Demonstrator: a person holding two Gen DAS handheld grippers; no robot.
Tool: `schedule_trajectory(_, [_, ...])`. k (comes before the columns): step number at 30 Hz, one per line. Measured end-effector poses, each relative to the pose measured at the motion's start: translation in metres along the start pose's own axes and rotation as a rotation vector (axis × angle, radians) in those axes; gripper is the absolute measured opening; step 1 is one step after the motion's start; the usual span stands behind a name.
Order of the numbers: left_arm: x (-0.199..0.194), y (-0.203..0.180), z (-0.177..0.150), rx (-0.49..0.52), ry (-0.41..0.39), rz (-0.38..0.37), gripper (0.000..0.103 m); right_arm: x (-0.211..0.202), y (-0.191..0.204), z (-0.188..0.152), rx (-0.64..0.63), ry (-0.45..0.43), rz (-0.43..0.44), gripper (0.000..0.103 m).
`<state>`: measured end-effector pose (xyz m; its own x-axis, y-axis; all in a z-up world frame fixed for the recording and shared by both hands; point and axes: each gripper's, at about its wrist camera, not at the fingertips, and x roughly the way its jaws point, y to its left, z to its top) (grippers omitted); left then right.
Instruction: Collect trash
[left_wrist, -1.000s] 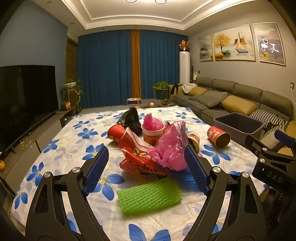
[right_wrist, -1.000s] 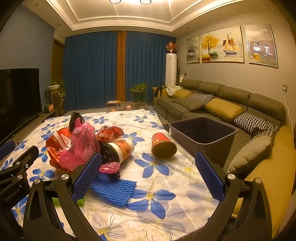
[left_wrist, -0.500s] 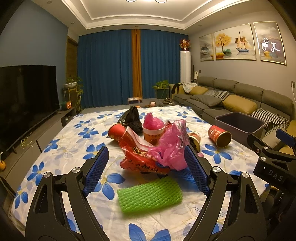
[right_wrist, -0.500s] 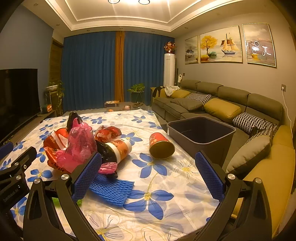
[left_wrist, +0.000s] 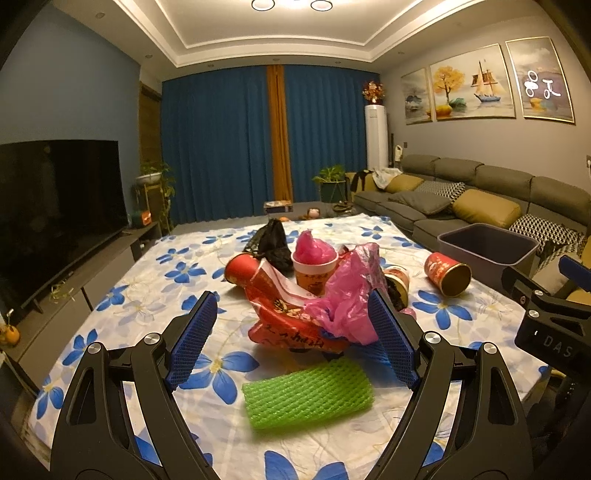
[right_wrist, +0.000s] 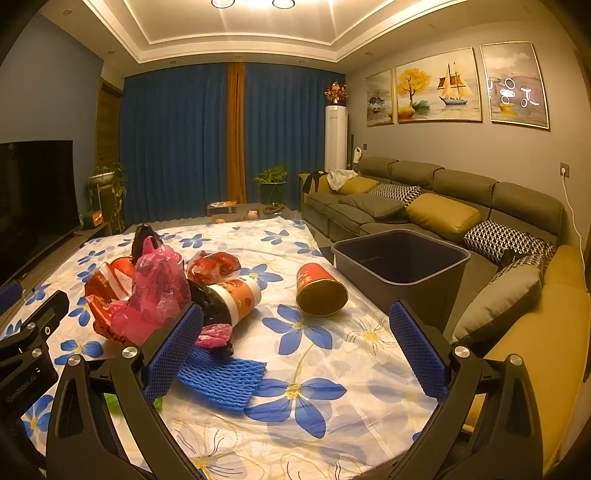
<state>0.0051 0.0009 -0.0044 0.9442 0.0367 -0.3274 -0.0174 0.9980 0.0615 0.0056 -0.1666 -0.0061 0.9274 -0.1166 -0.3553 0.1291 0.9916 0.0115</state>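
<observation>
Left wrist — green foam net between open tool fingers.

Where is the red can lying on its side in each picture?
Left wrist view: the red can lies at the right, past the trash pile, near the bin.
Right wrist view: the red can lies in the middle, just left of the bin.
Shared landmark: the bin.
</observation>
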Motion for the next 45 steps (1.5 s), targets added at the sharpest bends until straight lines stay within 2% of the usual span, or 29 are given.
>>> schedule_trajectory(15, [-0.003,0.003,-0.001,-0.012,-0.003,-0.032,0.082,0.001,0.004,-0.001,-0.007,-0.016,0.006,0.098])
schedule_trajectory(45, [0.003,0.021,-0.008,-0.053,-0.012,-0.029,0.082,0.017,0.021,-0.002,-0.022,0.006,0.036,0.098])
